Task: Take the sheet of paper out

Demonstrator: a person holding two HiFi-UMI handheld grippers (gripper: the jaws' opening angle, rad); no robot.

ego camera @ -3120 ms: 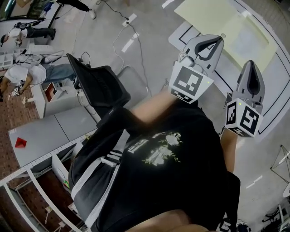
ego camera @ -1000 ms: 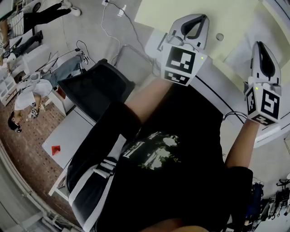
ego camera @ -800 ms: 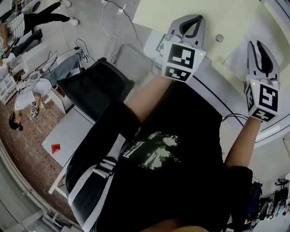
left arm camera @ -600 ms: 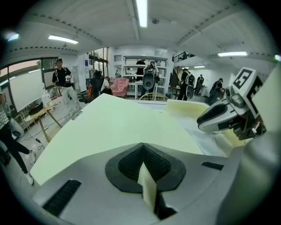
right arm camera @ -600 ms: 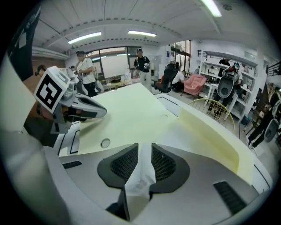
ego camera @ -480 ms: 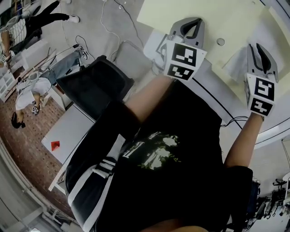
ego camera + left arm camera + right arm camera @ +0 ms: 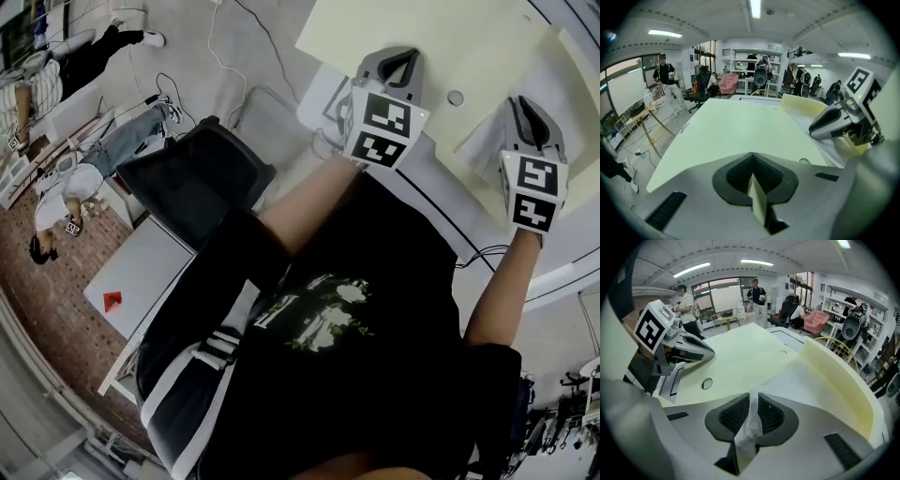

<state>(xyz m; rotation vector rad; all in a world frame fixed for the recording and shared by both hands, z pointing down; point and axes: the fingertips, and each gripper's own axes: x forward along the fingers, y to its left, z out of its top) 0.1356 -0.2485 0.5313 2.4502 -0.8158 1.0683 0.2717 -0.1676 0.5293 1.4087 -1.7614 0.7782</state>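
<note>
A large pale yellow folder [image 7: 422,37] lies open on the white table [image 7: 441,202]. A thin white sheet of paper [image 7: 483,141] rests on it at the right. My right gripper [image 7: 525,103] is shut on the crumpled near edge of that white sheet [image 7: 801,376], which bunches up between the jaws of the right gripper [image 7: 749,405]. My left gripper [image 7: 398,58] is shut on the near edge of the yellow folder [image 7: 731,131], and a cream strip stands in the left gripper [image 7: 753,177]. A raised yellow flap [image 7: 839,376] curves up at the sheet's far side.
A small round hole [image 7: 456,97] marks the folder between the grippers. A black office chair [image 7: 197,178] stands left of the person's body, with a grey desk [image 7: 141,272] below it. Cables [image 7: 248,56] trail on the floor. People [image 7: 66,187] stand far left.
Both grippers have moved forward from the table's edge over the yellow folder. The right gripper now sits at the white sheet's near edge, and the left at the folder's near edge.
</note>
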